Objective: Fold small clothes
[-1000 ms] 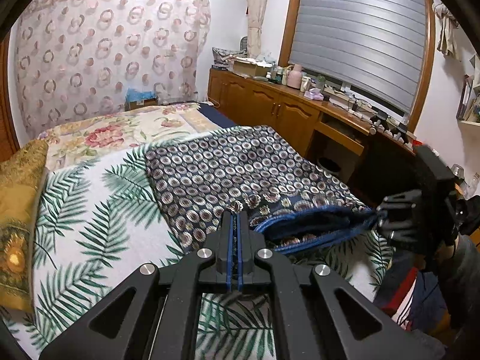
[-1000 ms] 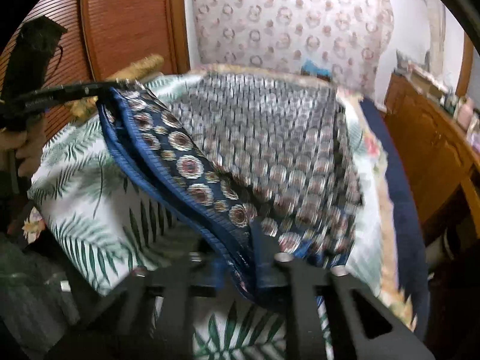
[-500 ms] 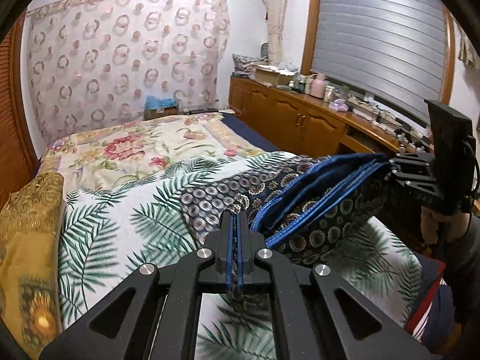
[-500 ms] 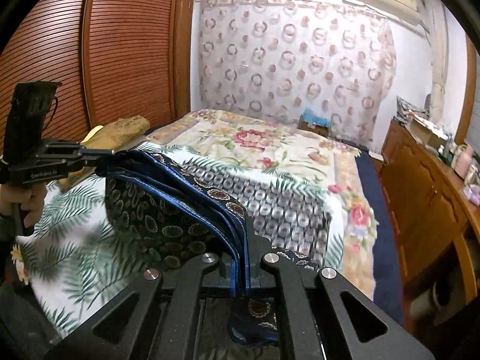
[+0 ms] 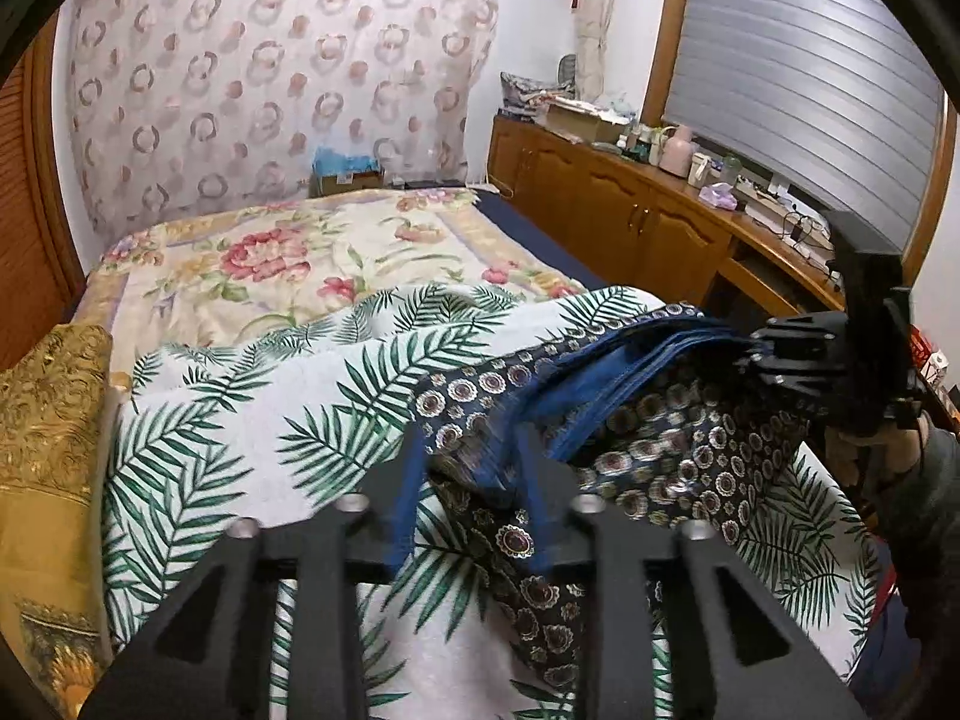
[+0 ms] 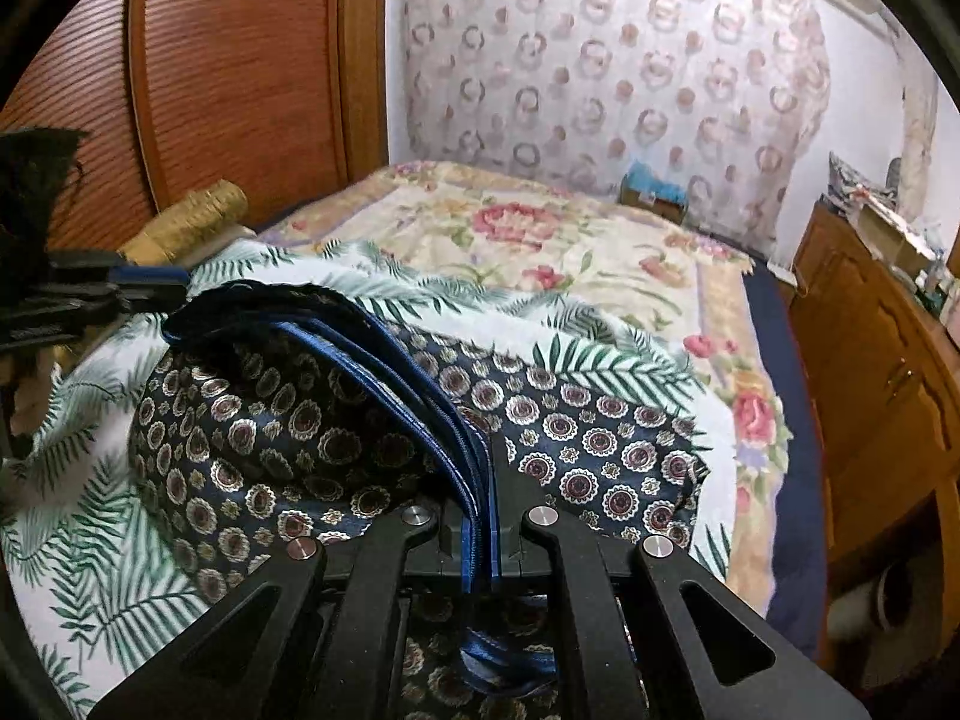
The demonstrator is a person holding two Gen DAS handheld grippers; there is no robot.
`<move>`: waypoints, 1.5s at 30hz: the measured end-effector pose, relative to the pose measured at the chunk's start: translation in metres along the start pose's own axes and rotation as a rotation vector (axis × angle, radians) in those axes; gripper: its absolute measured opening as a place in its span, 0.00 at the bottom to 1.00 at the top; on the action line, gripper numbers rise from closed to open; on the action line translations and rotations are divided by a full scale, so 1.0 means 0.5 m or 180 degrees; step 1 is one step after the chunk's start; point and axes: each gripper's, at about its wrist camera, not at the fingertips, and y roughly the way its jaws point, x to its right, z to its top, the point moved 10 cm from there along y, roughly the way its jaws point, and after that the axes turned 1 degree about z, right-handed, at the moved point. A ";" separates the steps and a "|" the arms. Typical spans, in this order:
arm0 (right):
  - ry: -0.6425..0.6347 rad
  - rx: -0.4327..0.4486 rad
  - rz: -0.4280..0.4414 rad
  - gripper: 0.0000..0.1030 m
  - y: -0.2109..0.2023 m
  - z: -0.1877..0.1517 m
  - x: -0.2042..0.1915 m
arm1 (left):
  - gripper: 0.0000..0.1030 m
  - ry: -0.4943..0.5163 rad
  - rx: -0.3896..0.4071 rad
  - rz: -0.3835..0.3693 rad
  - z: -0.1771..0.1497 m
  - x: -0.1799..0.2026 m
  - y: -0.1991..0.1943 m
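Much bare bedspread [image 5: 240,468] beyond garment [image 5: 690,456].

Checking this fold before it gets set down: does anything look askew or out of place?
Yes: the patterned navy garment sags in a bunched heap instead of a flat fold. The right hand-held gripper is clamped on its blue edges, while the left hand-held gripper is opening around the other end.
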 end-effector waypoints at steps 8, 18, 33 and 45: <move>0.0047 -0.0011 -0.0162 0.19 0.014 0.044 0.018 | 0.56 0.0088 -0.0073 0.0125 -0.002 -0.022 0.021; 0.0382 0.0188 -0.0281 0.64 -0.064 0.049 0.037 | 0.56 0.0198 -0.0289 0.0152 0.005 -0.034 0.107; 0.0835 -0.0242 -0.0280 0.66 0.010 -0.053 0.108 | 0.57 0.0227 -0.0527 0.0085 -0.005 -0.036 0.180; 0.0807 -0.0262 -0.0073 0.66 0.038 -0.050 0.115 | 0.57 0.0095 -0.0600 -0.0142 -0.009 -0.019 0.209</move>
